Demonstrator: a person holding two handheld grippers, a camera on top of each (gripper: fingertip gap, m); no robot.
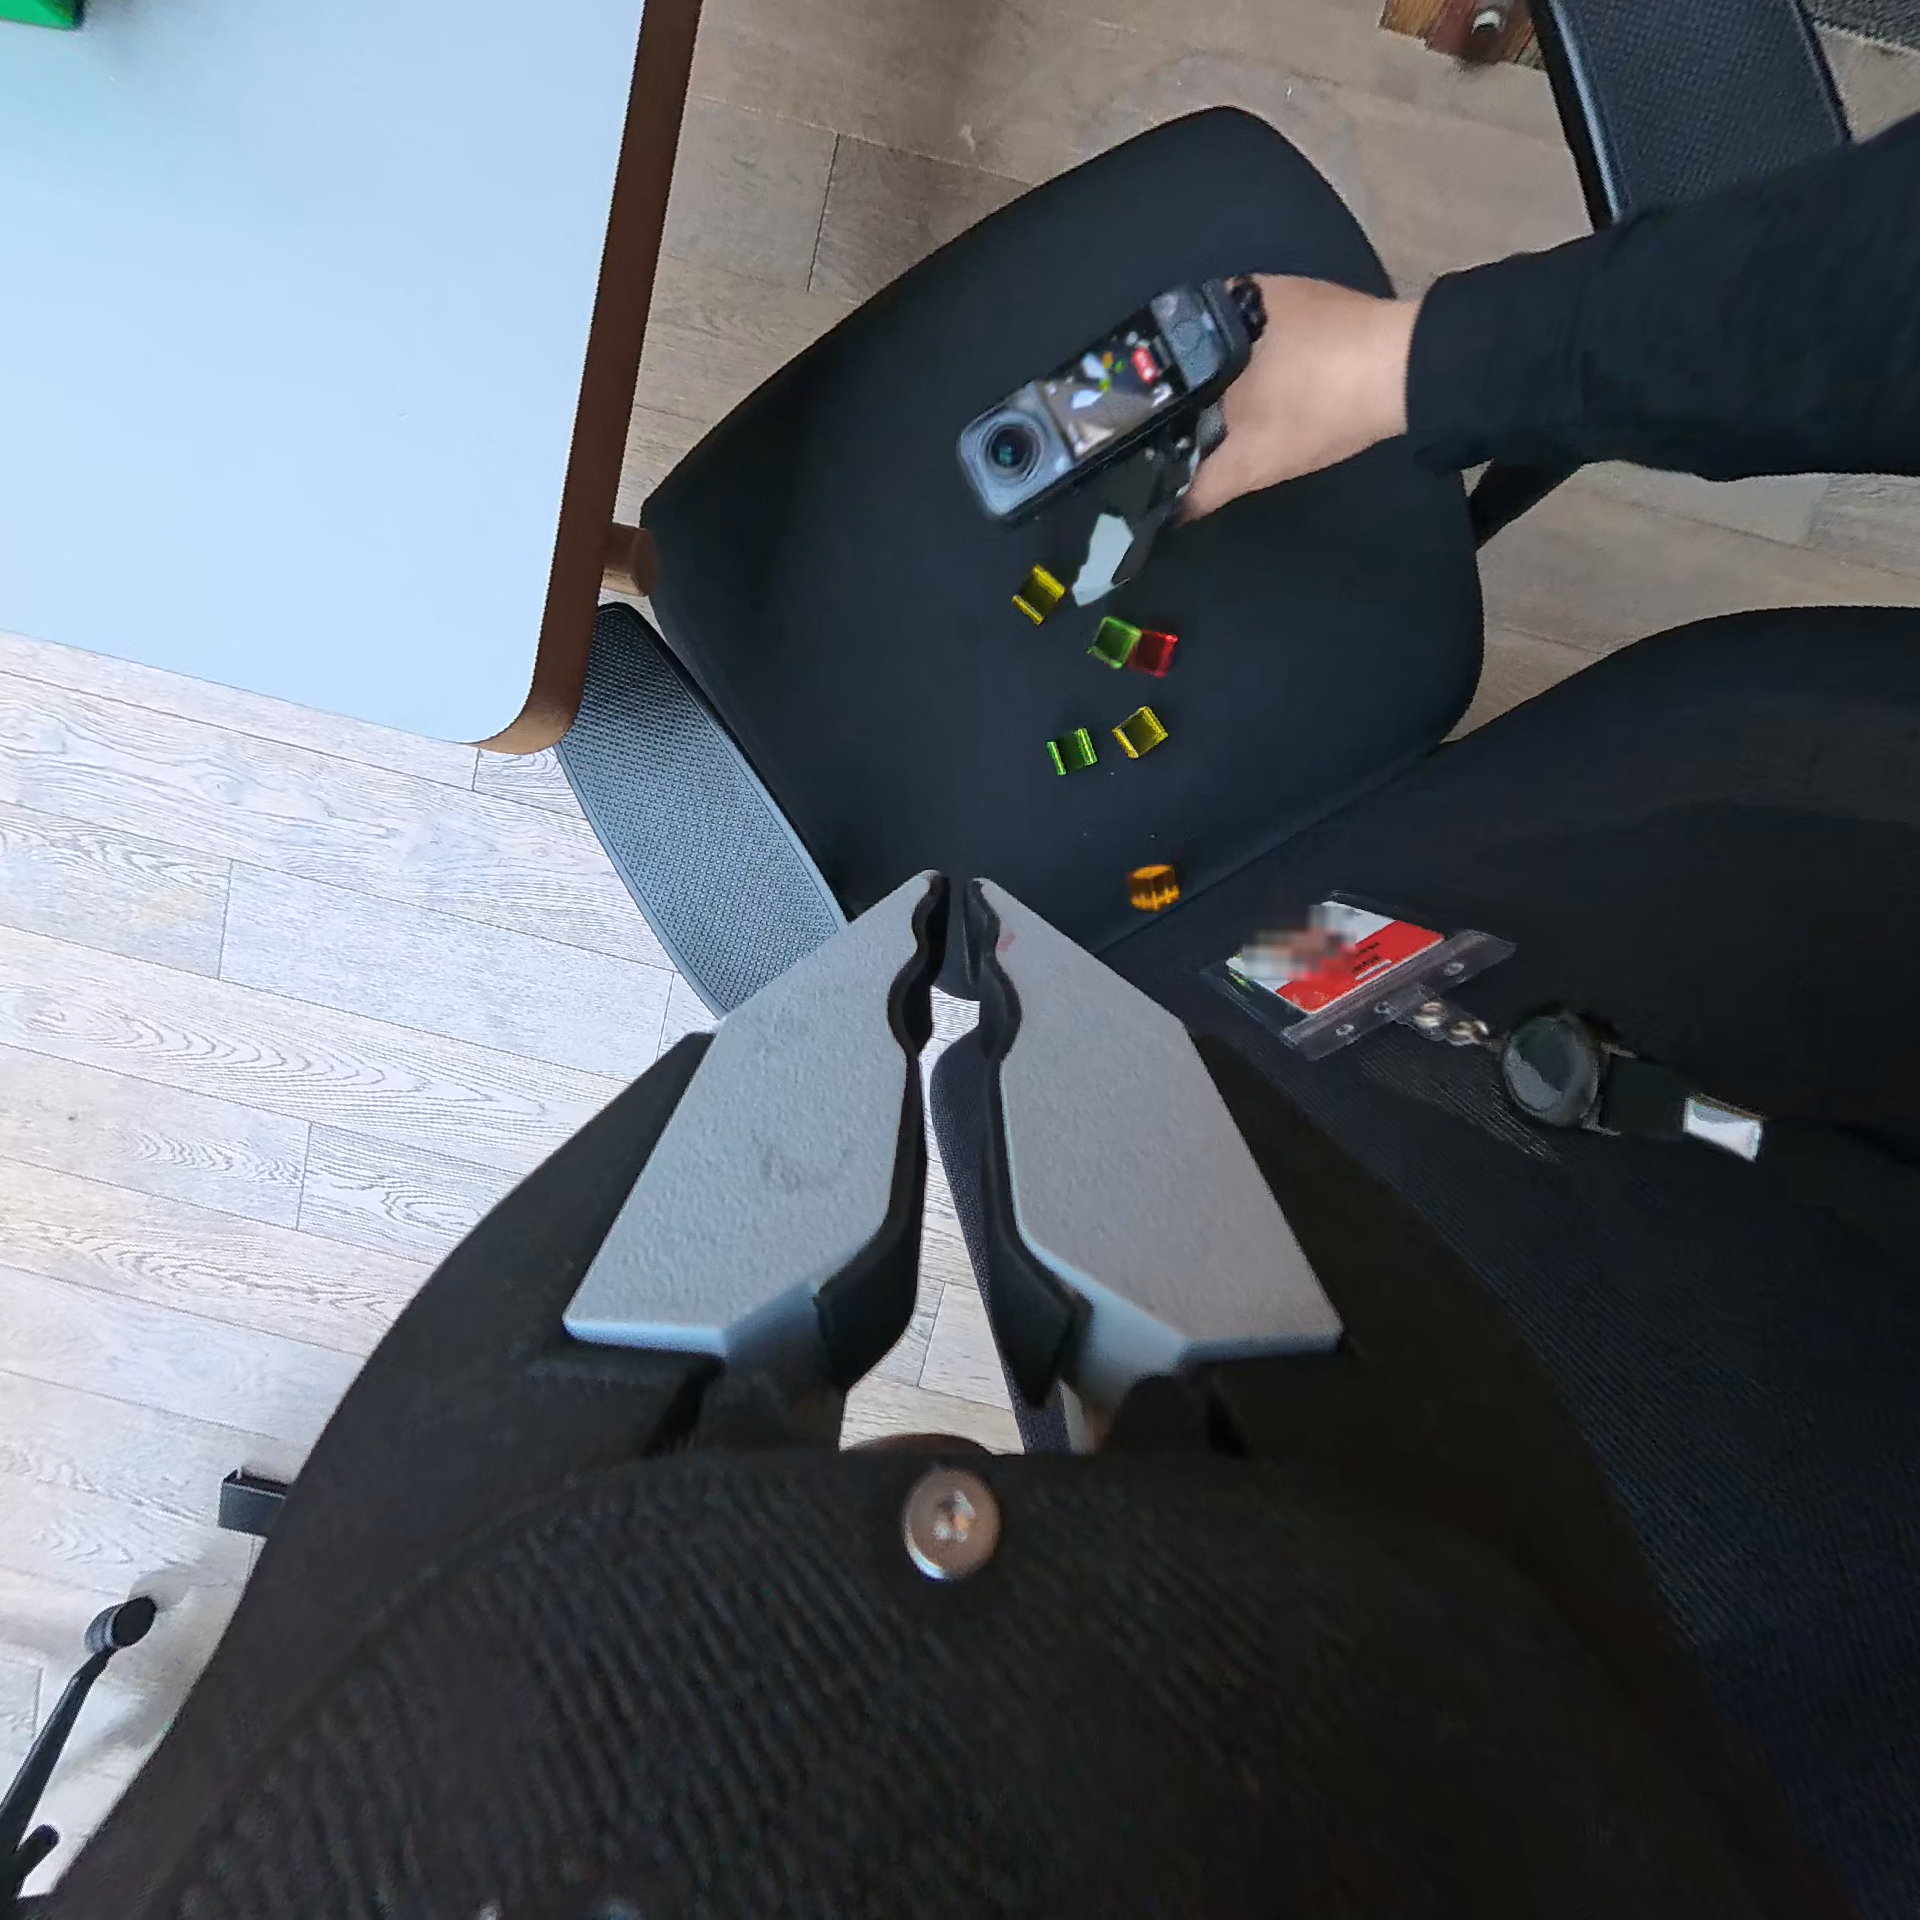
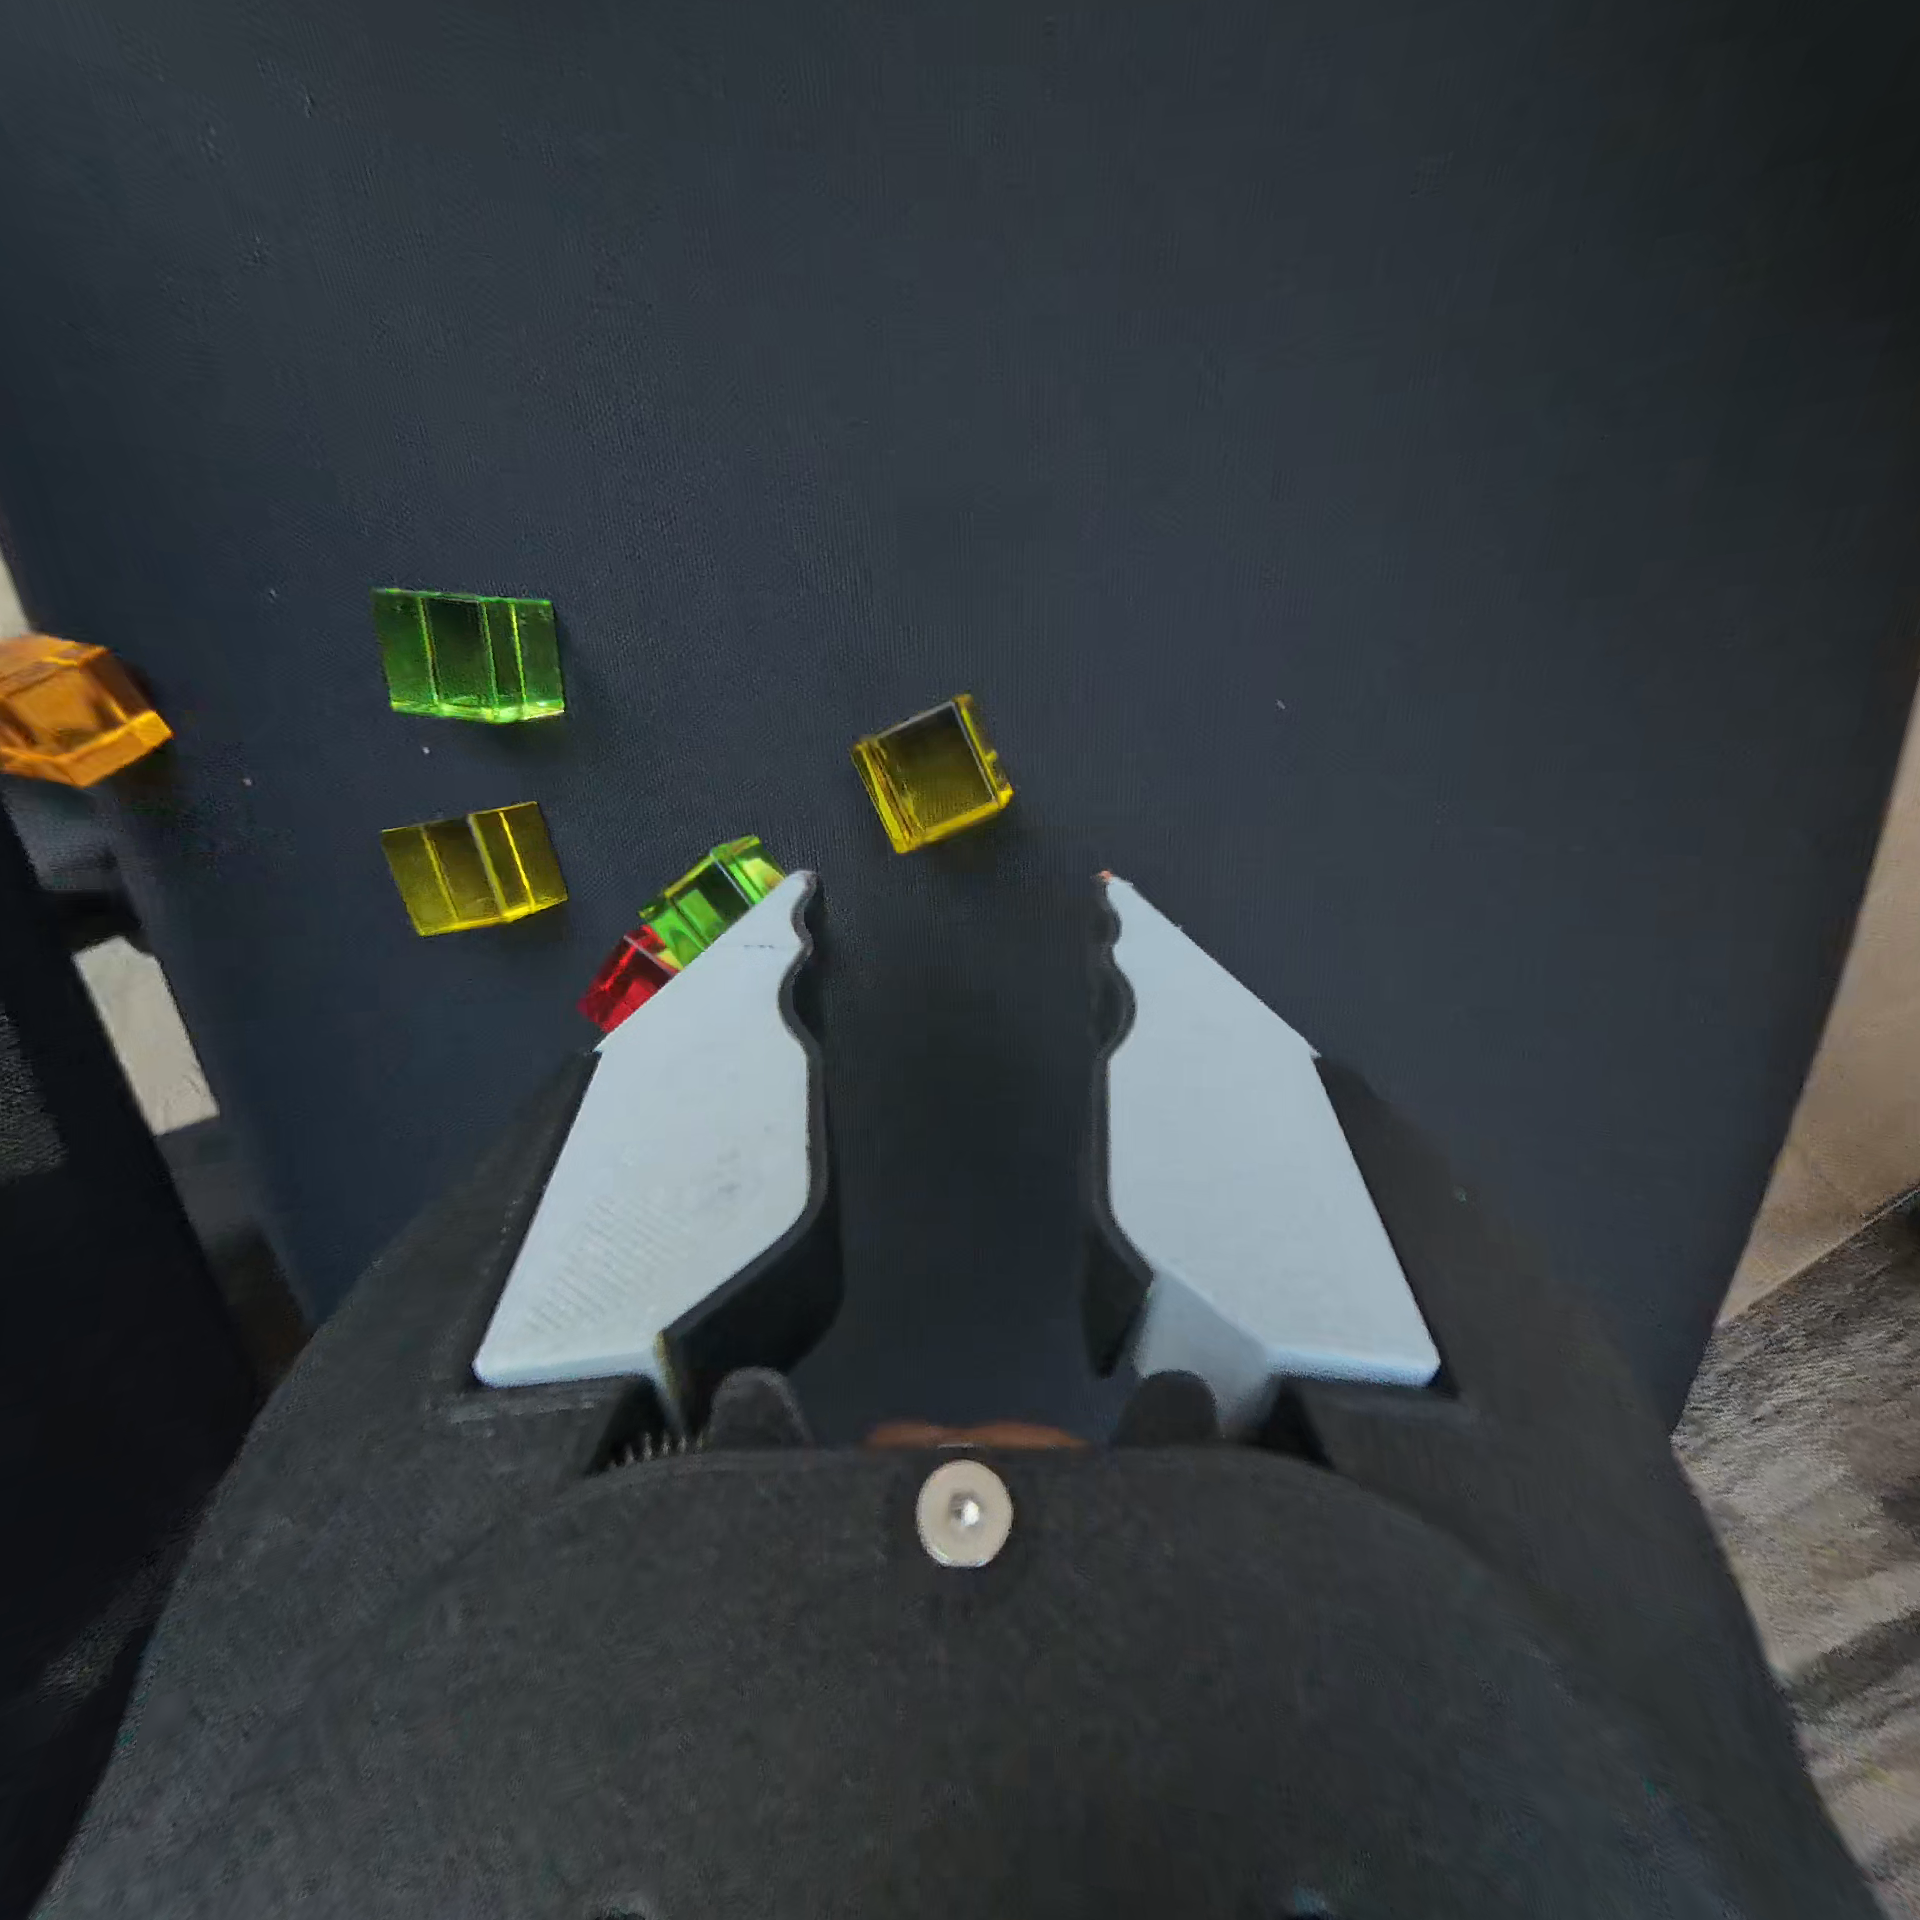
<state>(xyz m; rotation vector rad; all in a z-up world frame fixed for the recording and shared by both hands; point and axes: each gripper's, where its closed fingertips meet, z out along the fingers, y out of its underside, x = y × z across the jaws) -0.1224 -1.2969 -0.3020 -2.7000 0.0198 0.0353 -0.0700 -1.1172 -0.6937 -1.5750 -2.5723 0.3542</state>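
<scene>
Several small clear cubes lie on a black chair seat (image 1: 894, 582). In the right wrist view my right gripper (image 2: 956, 883) is open and empty, low over the seat (image 2: 1143, 416). A yellow cube (image 2: 932, 774) lies just beyond its fingertips. A green cube (image 2: 712, 896) and a red cube (image 2: 627, 977) touch each other beside its left finger. Another green cube (image 2: 468, 655), a yellow cube (image 2: 473, 868) and an orange cube (image 2: 68, 709) lie farther left. My left gripper (image 1: 956, 894) is shut and empty, held above the seat's near edge. The orange cube (image 1: 1153, 886) is nearest to it.
A pale table (image 1: 291, 312) with a brown rim stands to the left of the chair. A person's hand and black sleeve (image 1: 1662, 343) hold the right gripper (image 1: 1107, 566). A red and white badge in a clear holder (image 1: 1361, 961) hangs on dark clothing. Wood floor (image 1: 260, 1039) lies below.
</scene>
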